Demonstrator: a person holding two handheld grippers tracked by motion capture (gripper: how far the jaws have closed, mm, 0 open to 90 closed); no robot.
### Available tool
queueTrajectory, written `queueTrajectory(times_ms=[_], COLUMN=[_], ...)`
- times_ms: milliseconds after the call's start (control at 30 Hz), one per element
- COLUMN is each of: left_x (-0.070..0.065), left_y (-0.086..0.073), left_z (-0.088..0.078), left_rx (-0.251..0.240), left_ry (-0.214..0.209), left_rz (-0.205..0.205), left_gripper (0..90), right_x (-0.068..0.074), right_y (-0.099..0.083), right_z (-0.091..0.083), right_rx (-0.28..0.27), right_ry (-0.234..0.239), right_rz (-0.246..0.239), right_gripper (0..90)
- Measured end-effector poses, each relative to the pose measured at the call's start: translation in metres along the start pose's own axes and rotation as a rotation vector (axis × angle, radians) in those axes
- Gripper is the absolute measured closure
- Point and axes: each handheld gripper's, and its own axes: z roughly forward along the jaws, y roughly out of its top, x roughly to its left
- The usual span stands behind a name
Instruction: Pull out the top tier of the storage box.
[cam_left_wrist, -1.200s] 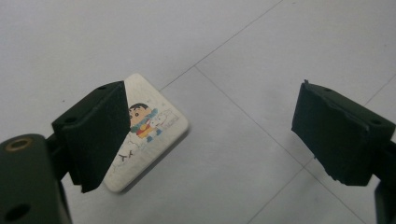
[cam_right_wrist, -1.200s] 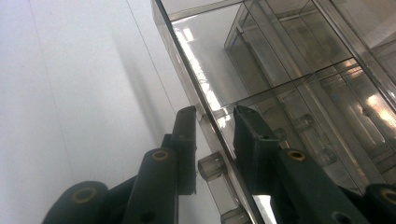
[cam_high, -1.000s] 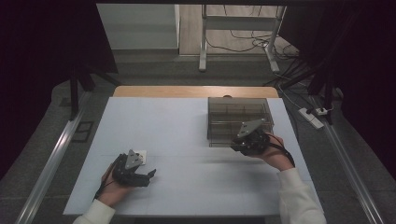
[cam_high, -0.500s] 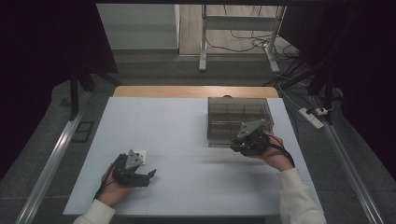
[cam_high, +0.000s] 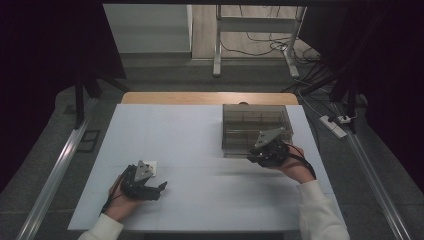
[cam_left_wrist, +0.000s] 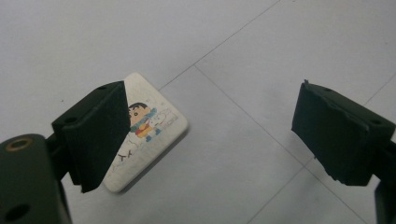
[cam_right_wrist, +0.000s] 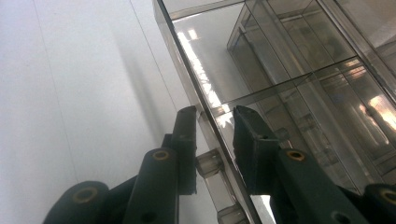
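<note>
Overhead, high view: my left gripper (cam_high: 161, 187) rests low on the white table (cam_high: 200, 200), near its front-left corner, just beside a small white card (cam_high: 149, 165); my right gripper (cam_high: 252, 158) sits at the front wall of the clear compartment box (cam_high: 255, 122), which stands on the table's right half toward the far edge.
Left gripper view: my jaws are spread wide; the card (cam_left_wrist: 154, 126), printed with a cartoon figure, lies flat on the table, partly hidden behind one jaw and not pinched.
Right gripper view: my right gripper (cam_right_wrist: 215, 122) straddles the box's front wall (cam_right_wrist: 196, 88), one jaw outside, one inside above the compartments; the jaws stand close to the wall, but I cannot tell whether the pads press it.
</note>
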Motion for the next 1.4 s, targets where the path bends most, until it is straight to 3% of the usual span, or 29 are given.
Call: queueTrajectory(times_ms=[300, 433, 567, 700, 967, 1200, 1400], left_x=[0.000, 0.000, 0.000, 0.000, 0.000, 0.000, 0.000], left_y=[0.000, 0.000, 0.000, 0.000, 0.000, 0.000, 0.000], left_z=[0.000, 0.000, -0.001, -0.001, -0.002, -0.002, -0.003], left_rx=[0.001, -0.002, -0.004, -0.006, -0.010, -0.011, -0.012], left_ry=[-0.001, 0.000, 0.001, 0.002, 0.001, 0.001, 0.001], left_rz=[0.002, 0.001, 0.000, -0.001, -0.003, -0.003, -0.006], left_gripper=[11.7, 11.7, 11.7, 11.7, 11.7, 11.7, 11.7], right_x=[0.000, 0.001, 0.004, 0.008, 0.024, 0.040, 0.052], right_y=[-0.001, 0.000, 0.001, 0.000, -0.001, -0.002, -0.005], right_z=[0.000, -0.001, -0.002, -0.005, -0.014, -0.018, -0.016], right_rx=[-0.001, -0.018, -0.036, -0.093, -0.211, -0.321, -0.352], right_ry=[-0.007, 0.016, -0.004, -0.035, -0.081, -0.078, -0.083], right_rz=[0.000, -0.001, 0.012, 0.035, 0.098, 0.122, 0.130], right_gripper=[69.2, 61.7, 53.4, 46.3, 43.0, 42.2, 40.3])
